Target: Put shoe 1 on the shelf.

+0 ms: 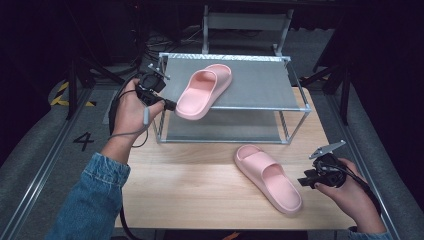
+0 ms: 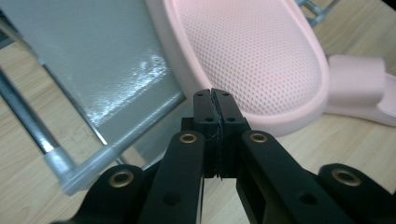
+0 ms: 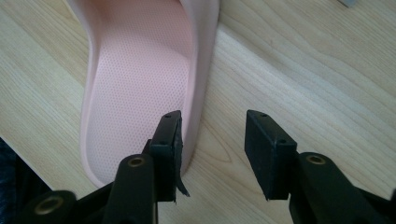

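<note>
- Two pink foam slides, smooth and thick-soled, each with one broad strap over the toe end and a finely dimpled footbed.
- The first slide (image 1: 205, 90) lies on the top shelf of a metal rack (image 1: 295, 102) at the far side of the table (image 1: 200, 190). It sits slantwise, toe end far and right, heel end near and left, and the heel juts out past the shelf's near-left edge.
- In the left gripper view the heel's rounded rim and dotted footbed (image 2: 261, 60) rise just beyond the jaws.
- The left gripper (image 1: 167, 104) is at the rack's near-left corner, at that heel. Its jaws are pressed flat together with nothing between them; they end just at the heel's rim, and whether they touch it cannot be told.
- The second slide (image 1: 269, 177) lies flat on the table, near and right of the rack, strap toward the rack, heel toward the near right.
- The right gripper (image 1: 306, 181) is at the right of that slide's heel, jaws apart. In its own view one jaw stands over the heel's rim (image 3: 196, 93), the other over bare wood.
</note>
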